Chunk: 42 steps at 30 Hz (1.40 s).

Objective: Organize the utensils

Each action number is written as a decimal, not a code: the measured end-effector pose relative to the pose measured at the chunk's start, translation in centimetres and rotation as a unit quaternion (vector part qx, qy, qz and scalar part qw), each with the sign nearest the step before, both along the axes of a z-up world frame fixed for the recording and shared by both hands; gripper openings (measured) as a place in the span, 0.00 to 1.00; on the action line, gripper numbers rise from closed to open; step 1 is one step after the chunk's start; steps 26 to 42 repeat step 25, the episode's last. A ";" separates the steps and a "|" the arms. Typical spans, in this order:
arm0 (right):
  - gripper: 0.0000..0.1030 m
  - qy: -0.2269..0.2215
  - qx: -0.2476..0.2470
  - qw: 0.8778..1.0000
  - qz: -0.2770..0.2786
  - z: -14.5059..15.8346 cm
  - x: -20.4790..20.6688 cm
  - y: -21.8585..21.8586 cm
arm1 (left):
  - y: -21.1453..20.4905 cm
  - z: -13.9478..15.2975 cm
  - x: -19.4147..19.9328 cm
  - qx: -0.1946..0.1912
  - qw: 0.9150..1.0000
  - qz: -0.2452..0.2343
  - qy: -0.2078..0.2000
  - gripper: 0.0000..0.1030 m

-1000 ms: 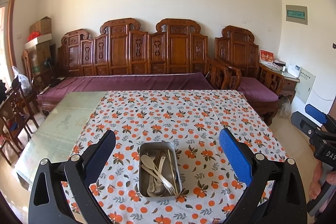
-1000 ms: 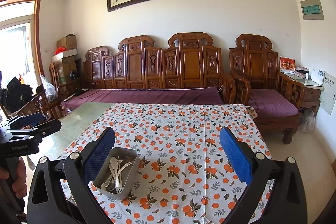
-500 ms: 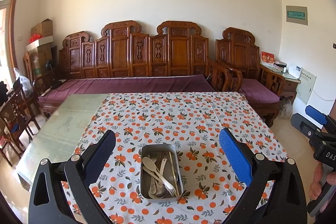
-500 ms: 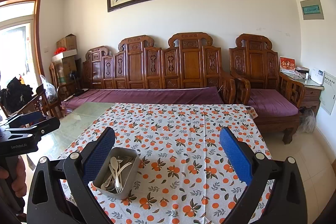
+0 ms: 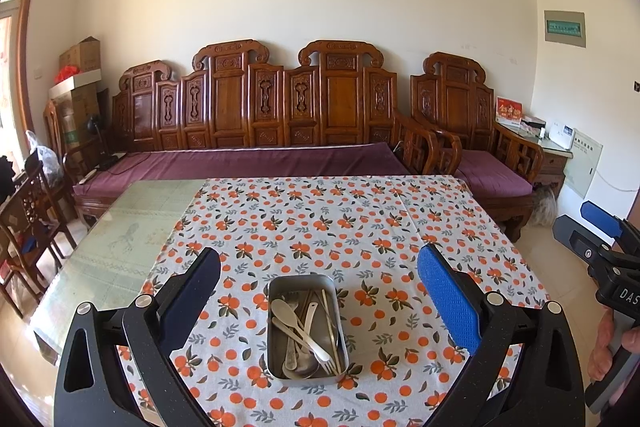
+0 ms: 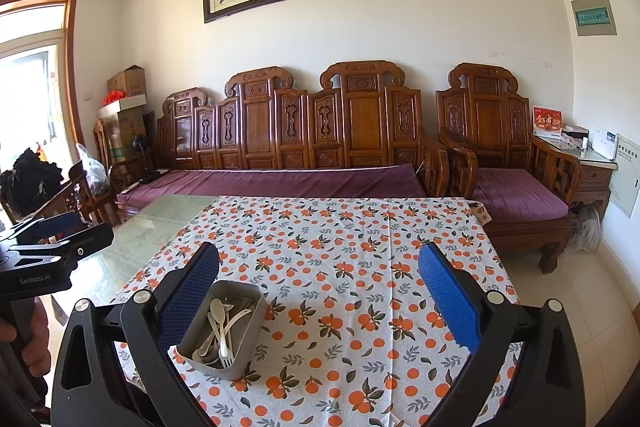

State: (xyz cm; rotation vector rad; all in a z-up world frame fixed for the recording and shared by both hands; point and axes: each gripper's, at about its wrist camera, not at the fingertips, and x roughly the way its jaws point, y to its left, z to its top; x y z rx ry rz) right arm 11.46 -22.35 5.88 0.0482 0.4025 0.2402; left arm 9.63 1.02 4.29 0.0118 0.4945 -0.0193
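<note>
A rectangular metal tray (image 5: 276, 311) sits on the table near the front edge; it also shows in the right wrist view (image 6: 244, 343). In it lie a white plastic spoon (image 5: 284, 311), a white fork (image 5: 316, 343), metal spoons and chopsticks, piled together. My left gripper (image 5: 319, 269) is open and empty, held above and just behind the tray. My right gripper (image 6: 319, 269) is open and empty, to the right of the tray, whose left end is behind the left finger (image 6: 188, 291).
The table carries an orange-patterned cloth (image 5: 332, 223); bare glass (image 5: 132, 231) lies at its left. A carved wooden sofa (image 5: 256, 131) with purple cushions stands behind, an armchair (image 5: 480, 147) at the right. Wooden chairs (image 5: 24, 219) stand at the left.
The left gripper has tilted down and drawn slightly nearer, so the tray sits a little lower between its fingers. The right gripper has hardly moved.
</note>
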 end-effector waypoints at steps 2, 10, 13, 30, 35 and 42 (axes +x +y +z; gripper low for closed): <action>0.97 0.000 0.000 1.000 0.000 0.0 0.0 0.0 | 0.0 0.0 0.0 0.001 1.000 0.000 0.000 0.92; 0.97 0.001 0.000 1.000 0.000 -0.1 0.0 0.0 | 0.0 0.1 0.1 0.000 1.000 0.000 0.001 0.92; 0.97 0.001 0.000 1.000 0.000 -0.1 0.0 0.0 | 0.0 0.1 0.1 0.000 1.000 0.000 0.000 0.92; 0.97 -0.001 0.001 1.000 0.000 -0.3 -0.4 0.4 | -0.1 0.0 0.1 0.000 1.000 0.000 0.000 0.92; 0.97 -0.001 0.001 1.000 0.000 -0.3 -0.4 0.4 | -0.1 0.0 0.1 0.000 1.000 0.000 0.000 0.92; 0.97 -0.001 0.001 1.000 0.000 -0.3 -0.4 0.4 | -0.1 0.0 0.1 0.000 1.000 0.000 0.000 0.92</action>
